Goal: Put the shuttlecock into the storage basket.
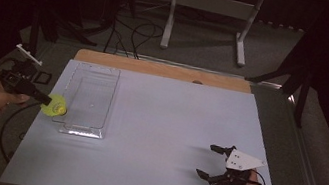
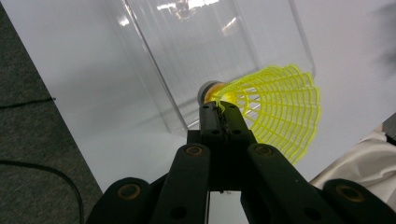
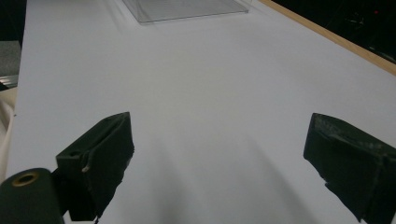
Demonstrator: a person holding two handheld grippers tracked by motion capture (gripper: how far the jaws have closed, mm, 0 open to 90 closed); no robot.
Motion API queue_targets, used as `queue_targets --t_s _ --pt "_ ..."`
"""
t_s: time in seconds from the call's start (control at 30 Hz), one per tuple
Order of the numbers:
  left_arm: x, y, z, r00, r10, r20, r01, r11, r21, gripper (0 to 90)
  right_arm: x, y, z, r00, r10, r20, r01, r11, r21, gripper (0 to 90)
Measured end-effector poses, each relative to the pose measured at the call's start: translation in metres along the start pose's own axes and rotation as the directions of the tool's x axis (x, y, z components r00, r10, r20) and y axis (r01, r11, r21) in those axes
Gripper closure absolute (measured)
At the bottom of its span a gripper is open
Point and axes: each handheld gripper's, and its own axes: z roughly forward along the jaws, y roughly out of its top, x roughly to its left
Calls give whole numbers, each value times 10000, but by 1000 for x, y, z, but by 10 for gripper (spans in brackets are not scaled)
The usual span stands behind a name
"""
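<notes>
A neon-yellow shuttlecock [image 1: 55,105] with a mesh skirt [image 2: 280,109] and a pale cork tip is pinched in my left gripper [image 1: 47,100], which is shut on the skirt's edge near the cork. It hangs just left of a clear plastic tray [image 1: 88,99] on the pale table top, against the tray's left wall [image 2: 159,74]. My right gripper [image 1: 209,161] rests low over the table at the front right, jaws wide apart with nothing between them. In the right gripper view, my right gripper [image 3: 217,158] faces bare table, with the tray [image 3: 187,9] far ahead.
The white table sheet [image 1: 172,124] has a wooden strip along its far edge. Behind the table stand a white frame leg [image 1: 169,17] and cables on the floor. A black cable [image 1: 10,122] trails off the table's left side.
</notes>
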Motion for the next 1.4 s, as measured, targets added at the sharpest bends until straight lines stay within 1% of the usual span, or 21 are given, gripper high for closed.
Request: queue_targets --t_s 0.1,0.23,0.33,0.37,0.4,0.43,0.6,0.73,0.8,0.83,0.93,1.03,1.07,1.1,1.17,1.2,1.23,1.27,1.3,1.33,1.4 --pt "1 0 4 9999 -37 -135 38 9999 115 900 0 0 1 10000 62 -34 -62 10000 13 83" --pt "2 1 9 9995 -110 -306 116 9997 220 900 0 -1 1 10000 18 -65 -18 10000 45 83" --pt "3 2 11 9991 -28 -427 42 9995 315 900 0 -1 1 10000 42 -73 -41 10000 52 83" --pt "3 3 13 9983 0 -575 25 9991 430 900 0 -1 1 9999 53 -90 -53 10000 40 83" --pt "3 3 15 9984 -34 -559 60 9989 466 900 0 -1 1 10000 47 -54 -46 10000 45 83" --pt "3 4 16 9979 -64 -651 98 9986 514 900 0 -1 1 10000 59 -77 -59 10000 42 83" --pt "3 6 22 9969 3 -784 48 9979 646 900 0 -1 1 10000 62 -70 -62 10000 27 83" --pt "2 7 27 9962 103 -868 -30 9965 840 900 0 -2 0 10000 74 -61 -74 10000 41 83" --pt "2 8 30 9960 40 -888 38 9962 869 900 0 -2 0 9999 94 -67 -94 9999 55 83" --pt "3 8 31 9960 91 -887 -9 9957 923 900 0 -2 0 9999 109 -78 -108 9999 53 83" --pt "3 9 33 9956 103 -934 -16 9957 924 898 -1 -2 0 9999 111 -79 -111 9999 55 83" --pt "1 10 32 9933 156 -1141 -61 9965 833 883 -1 -2 0 9998 156 -92 -155 9999 53 83" --pt "1 11 32 9923 141 -1233 -47 9971 760 864 -1 -2 0 9998 160 -98 -160 9999 51 83" --pt "0 11 31 9901 166 -1397 -66 9974 723 784 -1 -2 0 9998 168 -101 -167 9998 49 83" --pt "-2 11 32 9891 183 -1459 -57 9963 858 699 -1 -2 0 9998 197 -104 -197 9998 37 83" --pt "-3 12 33 9847 168 -1734 -16 9962 874 597 -1 -2 0 9997 203 -114 -203 9998 37 83" --pt "-4 12 33 9820 244 -1871 -71 9957 927 511 -1 -2 0 9997 204 -112 -203 9998 38 83" --pt "-5 13 33 9795 279 -1993 -106 9961 875 441 -1 -2 0 9997 206 -118 -205 9998 34 84" --pt "-7 13 32 9762 255 -2153 -93 9971 761 353 -1 -2 0 9997 198 -124 -198 9998 36 83" --pt "-9 14 32 9753 297 -2191 -145 9974 709 288 -1 -2 0 9997 207 -117 -207 9998 34 83" --pt "-11 15 32 9745 342 -2219 -222 9982 566 188 -1 -2 0 9997 208 -112 -208 9998 43 83"
